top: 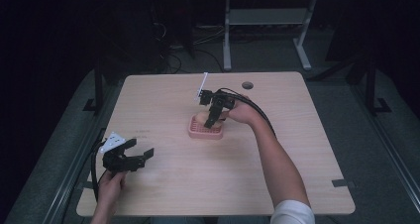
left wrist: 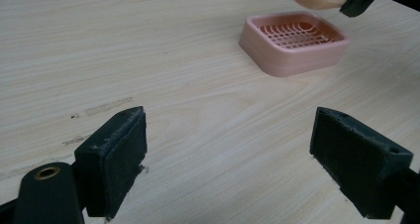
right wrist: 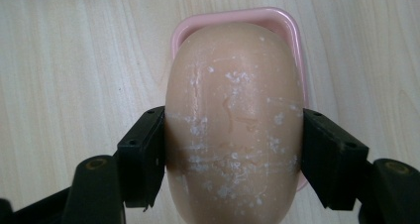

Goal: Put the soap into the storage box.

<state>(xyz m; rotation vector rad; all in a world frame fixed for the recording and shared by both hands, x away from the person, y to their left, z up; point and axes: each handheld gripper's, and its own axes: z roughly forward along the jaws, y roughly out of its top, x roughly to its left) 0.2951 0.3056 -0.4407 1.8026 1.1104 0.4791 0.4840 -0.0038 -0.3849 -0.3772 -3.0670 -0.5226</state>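
**Asker:** Pale wood under everything, I take it. What sits nearest the camera?

**Describer:** Yes, a light wooden table (top: pixel 297 149). At the lower left of the high view, the left gripper (top: pixel 130 157) rests low near the table's front edge, held by a hand (top: pixel 110 187) coming in from the bottom. Its jaws stand wide apart with nothing between them, pointing toward the centre of the frame.

**Asker:** And farther in?

**Describer:** Near the middle of the frame, the right gripper (top: pixel 212 121) tilts steeply downward, the forearm stretched diagonally up from the lower right. Its jaws are clamped on the sides of a tan bar of soap (right wrist: pixel 233 120). The soap hangs just above a pink soap dish (left wrist: pixel 292 43) with a slatted grid floor; from the left gripper view it appears not yet to touch the dish.

**Asker:** How should the placing go?

**Describer:** I'd judge the soap needs its long side lined up with the dish, then lowering straight down until it rests on the grid before the jaws part. In the right gripper view it hangs slightly toward the dish's left, so a small correction seems wise. Letting go early could make it bounce or slide out.
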